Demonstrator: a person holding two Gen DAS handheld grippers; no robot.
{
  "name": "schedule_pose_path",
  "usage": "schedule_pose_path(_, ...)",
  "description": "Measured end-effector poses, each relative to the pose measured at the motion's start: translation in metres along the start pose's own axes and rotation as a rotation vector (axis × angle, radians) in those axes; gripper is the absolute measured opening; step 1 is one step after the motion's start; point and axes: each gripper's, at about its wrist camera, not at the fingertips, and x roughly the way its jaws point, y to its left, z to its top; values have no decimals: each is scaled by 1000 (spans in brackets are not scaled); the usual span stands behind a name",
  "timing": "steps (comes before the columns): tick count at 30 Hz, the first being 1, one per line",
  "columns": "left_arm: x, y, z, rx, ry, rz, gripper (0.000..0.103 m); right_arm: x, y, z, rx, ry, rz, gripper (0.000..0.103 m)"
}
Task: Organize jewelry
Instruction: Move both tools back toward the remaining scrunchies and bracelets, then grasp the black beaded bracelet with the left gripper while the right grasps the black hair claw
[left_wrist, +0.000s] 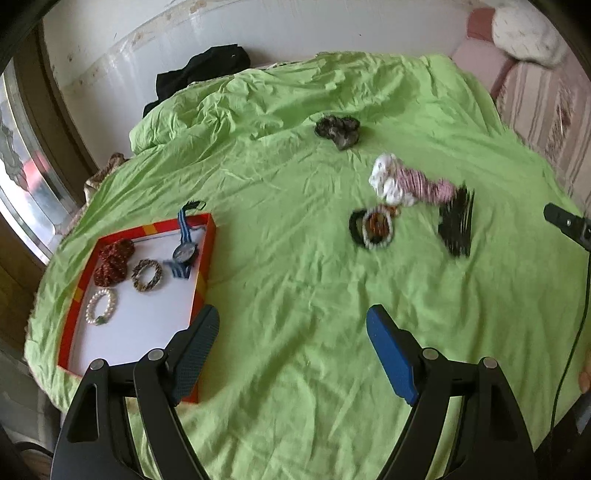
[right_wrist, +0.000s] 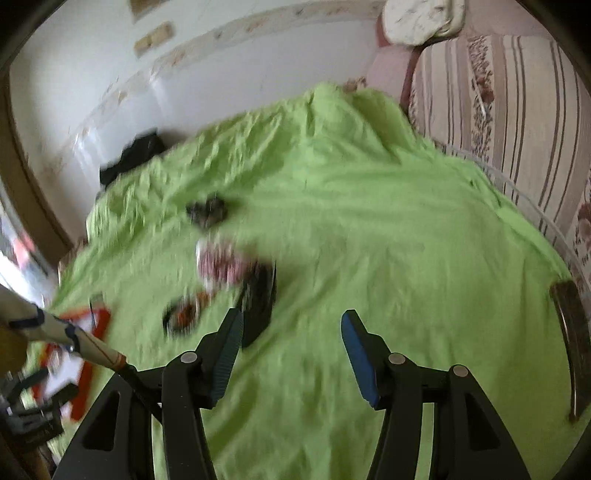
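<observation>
Where the tray (left_wrist: 207, 258) rim ends, bare sheet (left_wrist: 295, 295) under both wide, empty claws.

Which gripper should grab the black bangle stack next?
Probably the right gripper: open and empty, with the black bangle stack just beyond its fingertips. The left gripper, also open, sits nearer the tray.

Black claw (left_wrist: 291, 332) (blue pads)

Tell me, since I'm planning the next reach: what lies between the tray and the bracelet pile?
Only bare green sheet, in the left wrist view, separates the tray from the bracelet pile.
</observation>
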Motion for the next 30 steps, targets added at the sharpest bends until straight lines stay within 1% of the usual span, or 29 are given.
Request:
schedule_pose_path(2,1,2,16,-21,-7,-21,81,6,-7,16,53,-50,12,68)
schedule_pose_path(3,3,3,22,-24,-10,-29,81,10,-9,21,69,-60,17,68)
schedule_pose_path(5,9,2,37,-18,-24,-42,81,22,-13,27,84,-56,34,68)
schedule_pose_path(7,21,-1,46,-4,-33,-43,81,37,-17,26,87,-38,51,68)
schedule_pose_path(8,30,-2,51,5,-31,-39,81,46,-20,23,86,-18,62,68)
schedule_pose_path(10,52,-5,58,11,-2,-37,81,66,-24,17,83,49,96,63)
schedule_pose_path(11,66,-6,61,0,27,-57,81,78,-25,14,84,92,122,58)
schedule_pose_path(12,78,-7,63,-15,50,-79,81,84,-26,12,87,115,139,56)
schedule_pose_path(14,98,-12,65,-36,88,-124,80,95,-28,8,96,154,179,56)
schedule_pose_path(15,108,-16,66,-38,100,-149,73,100,-28,6,99,171,192,56)
schedule_pose_path(17,121,-24,69,-23,113,-169,62,108,-27,3,103,195,212,56)
schedule_pose_path(20,143,-28,79,-35,122,-180,62,115,-26,-2,99,213,210,56)
schedule_pose_path(21,152,-27,83,-53,133,-196,62,117,-26,-2,101,217,212,56)
schedule_pose_path(24,180,-22,88,-105,198,-278,61,122,-29,-4,118,234,239,56)
schedule_pose_path(26,194,-22,86,-117,224,-310,60,125,-30,-5,140,246,271,56)
schedule_pose_path(28,199,-25,85,-113,224,-317,58,128,-31,-7,161,259,300,56)
schedule_pose_path(29,200,-26,84,-110,216,-325,53,130,-31,-8,171,268,314,56)
schedule_pose_path(30,199,-26,85,-110,212,-334,43,132,-30,-8,178,276,323,56)
